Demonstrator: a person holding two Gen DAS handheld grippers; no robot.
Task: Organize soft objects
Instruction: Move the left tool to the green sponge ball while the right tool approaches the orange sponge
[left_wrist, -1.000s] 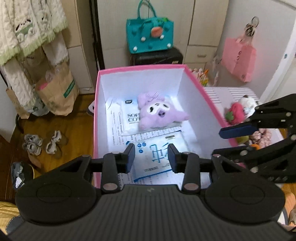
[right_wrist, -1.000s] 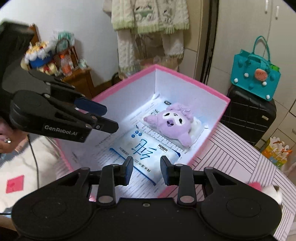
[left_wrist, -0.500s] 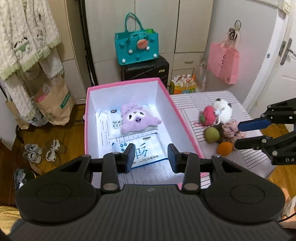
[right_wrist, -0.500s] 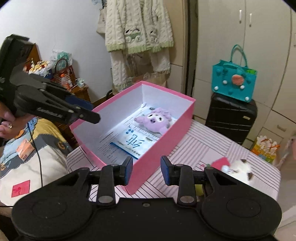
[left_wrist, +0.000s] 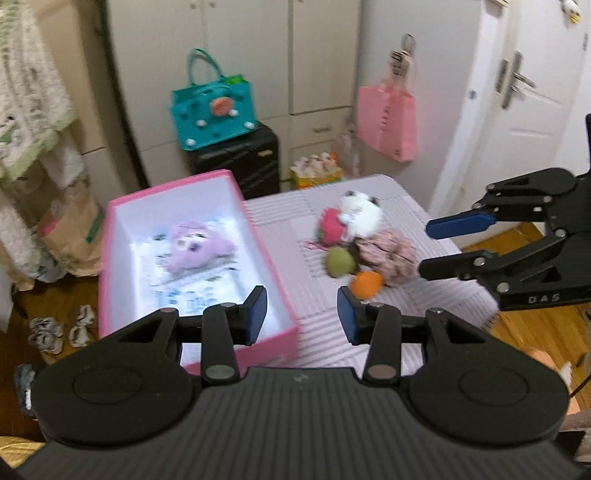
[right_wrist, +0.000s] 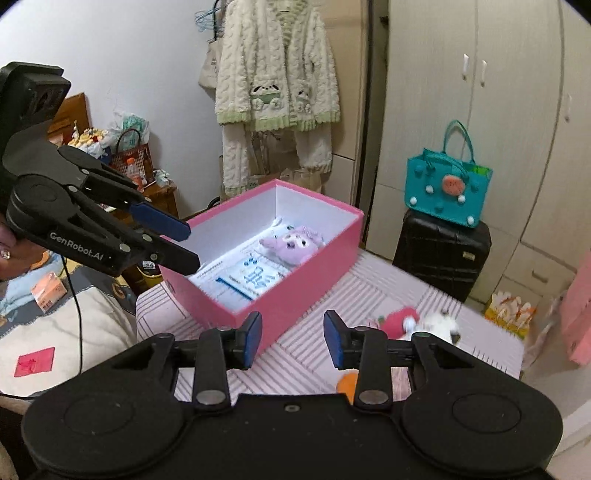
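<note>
A pink box (left_wrist: 271, 254) (right_wrist: 295, 291) stands on the striped table and holds a purple plush (left_wrist: 195, 249) (right_wrist: 291, 245) and tissue packs (right_wrist: 255, 278). To its right lie a white plush (left_wrist: 360, 214) (right_wrist: 439, 325), a red plush (left_wrist: 330, 230) (right_wrist: 397, 319), a green ball (left_wrist: 340, 262), an orange ball (left_wrist: 365, 284) (right_wrist: 345, 382) and a pink scrunchie (left_wrist: 391, 254). My left gripper (left_wrist: 302, 314) (right_wrist: 186, 245) is open and empty above the box's near corner. My right gripper (right_wrist: 291, 338) (left_wrist: 424, 245) is open and empty, right of the toys.
The striped table (left_wrist: 424, 306) (right_wrist: 376, 295) ends at the right over wooden floor. A black suitcase (left_wrist: 236, 162) (right_wrist: 439, 247) with a teal bag (left_wrist: 214, 107) (right_wrist: 445, 184) stands behind. A pink bag (left_wrist: 386, 122) hangs on the cabinet. Clothes (right_wrist: 277, 88) hang at the left.
Both grippers have pulled back from over the box and away from it. The left view has swung right toward the toy pile. Both stay open and empty.
</note>
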